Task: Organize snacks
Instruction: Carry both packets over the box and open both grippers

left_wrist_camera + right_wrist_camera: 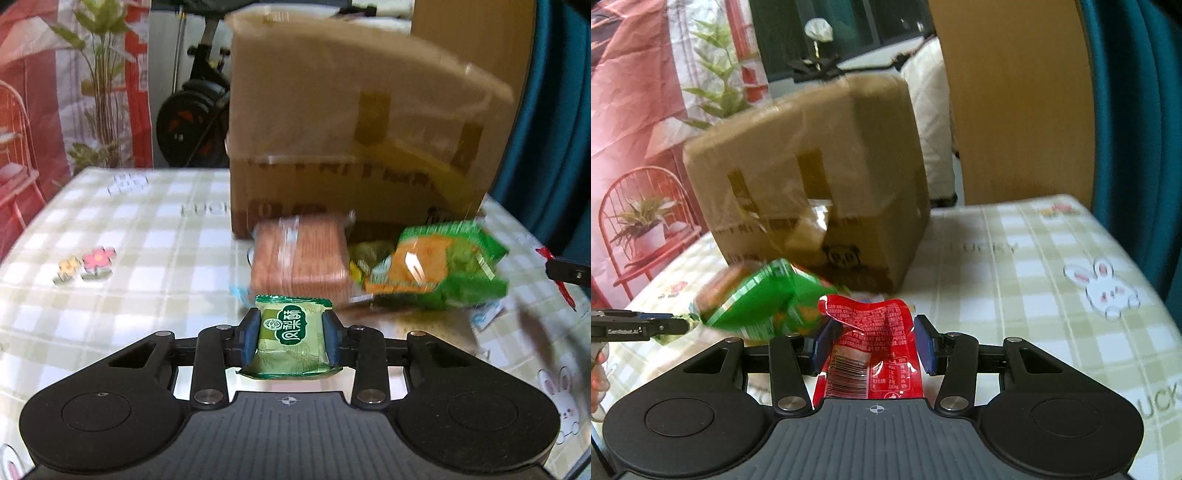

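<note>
The left gripper points down at a slant toward the table, in front of the box. Its two blue pads squeeze a small green pack from both sides. The pack is light green with a dark green label and white signs on it. Its edges have little zigzag cuts. It is held up off the table, on the near side of the box.

The right gripper also slants down toward the table, in front of the box. Its pads press on a red pack. The red pack is shiny and crumpled, with tiny white writing and a barcode on a white patch.

At the foot of the box lie more snacks: a brown pack and, just right of it, a green and orange bag. They look blurry.

The box is brown cardboard with tape on it. The table cloth has pale green checks with a bunny and flowers.
</note>
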### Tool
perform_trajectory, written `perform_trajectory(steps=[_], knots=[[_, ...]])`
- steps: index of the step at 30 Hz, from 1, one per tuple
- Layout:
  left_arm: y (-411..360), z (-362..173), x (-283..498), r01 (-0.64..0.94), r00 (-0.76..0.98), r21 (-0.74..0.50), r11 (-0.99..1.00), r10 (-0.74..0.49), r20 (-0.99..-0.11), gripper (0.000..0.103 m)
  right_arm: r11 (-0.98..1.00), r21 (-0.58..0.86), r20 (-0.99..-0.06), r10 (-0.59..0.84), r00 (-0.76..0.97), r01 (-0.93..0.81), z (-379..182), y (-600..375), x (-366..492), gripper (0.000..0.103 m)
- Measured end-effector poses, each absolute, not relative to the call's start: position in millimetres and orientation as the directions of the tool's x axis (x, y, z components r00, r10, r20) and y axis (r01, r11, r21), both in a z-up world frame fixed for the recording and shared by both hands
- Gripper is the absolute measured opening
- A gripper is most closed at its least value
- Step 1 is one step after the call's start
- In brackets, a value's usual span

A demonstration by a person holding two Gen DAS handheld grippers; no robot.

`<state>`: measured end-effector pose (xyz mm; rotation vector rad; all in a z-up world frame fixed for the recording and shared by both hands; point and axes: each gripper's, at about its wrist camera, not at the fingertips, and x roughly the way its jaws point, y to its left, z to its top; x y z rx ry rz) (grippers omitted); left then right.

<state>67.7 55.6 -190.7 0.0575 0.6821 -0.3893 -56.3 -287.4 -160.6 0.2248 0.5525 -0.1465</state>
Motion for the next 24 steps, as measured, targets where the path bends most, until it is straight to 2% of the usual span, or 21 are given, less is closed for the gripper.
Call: perform_trajectory(steps=[8, 19, 24], knots=[[66, -142, 67, 0.375, 0.771, -0.099, 0.922, -0.369, -0.519, 0.037, 0.981, 0.128, -0.436, -0.074, 0.897, 0.143, -116, -277, -42, 0.044], [25, -43, 140, 0.409, 0.853, -0.064, 0.91, -0.407, -0.328, 0.038, 0.995, 0.031, -0.209, -0.09, 0.974, 0.098, -14, -271, 40, 0.044], [-5, -22, 194, 0.382, 0.864, -0.061, 0.922, -0.38, -0.332, 0.037, 0.994, -0.002, -0.225, -0.103, 0.969, 0.105, 4, -271, 99, 0.044]])
